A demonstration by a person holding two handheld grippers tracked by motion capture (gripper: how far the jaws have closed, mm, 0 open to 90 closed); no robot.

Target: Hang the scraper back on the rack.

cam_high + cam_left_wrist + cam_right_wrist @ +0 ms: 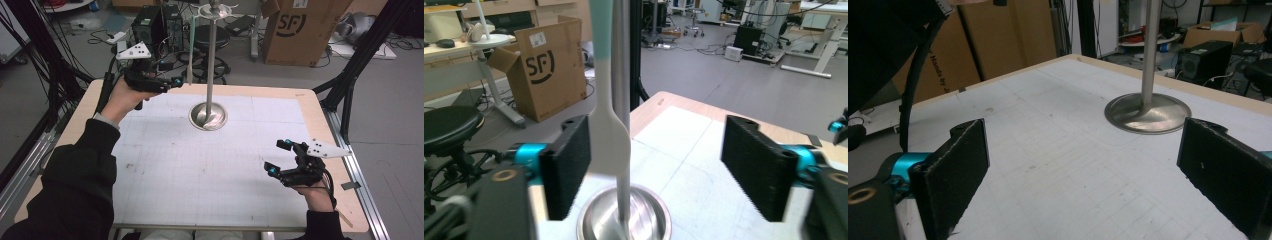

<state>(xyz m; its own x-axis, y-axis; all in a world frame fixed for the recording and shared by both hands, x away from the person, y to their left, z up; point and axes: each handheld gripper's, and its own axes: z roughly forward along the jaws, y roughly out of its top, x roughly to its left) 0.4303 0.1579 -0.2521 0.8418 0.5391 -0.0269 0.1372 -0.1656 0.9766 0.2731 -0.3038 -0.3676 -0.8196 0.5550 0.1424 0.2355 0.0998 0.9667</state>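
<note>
- Left tool (176, 82) hangs above the far left of the bench (325, 125), jaws apart, with the hanging utensil (606, 135) between them, close by one pad, unpressed
- Right tool (280, 157) sits low over the near right of the bench, jaws spread wide on nothing
- Room beyond is grey floor with a cardboard box (300, 30), a black stool (207, 37) and loose cables
- Bench is a wood-edged top under a white gridded mat (200, 175)
- Metal stand (210, 75) rises upright from a round dished base (208, 116) at the far middle of the mat, a rack at its top
- Utensil, white with a pale green upper handle, hangs from that rack just beside the pole, long axis vertical, flat broad end pointing down above the base
</note>
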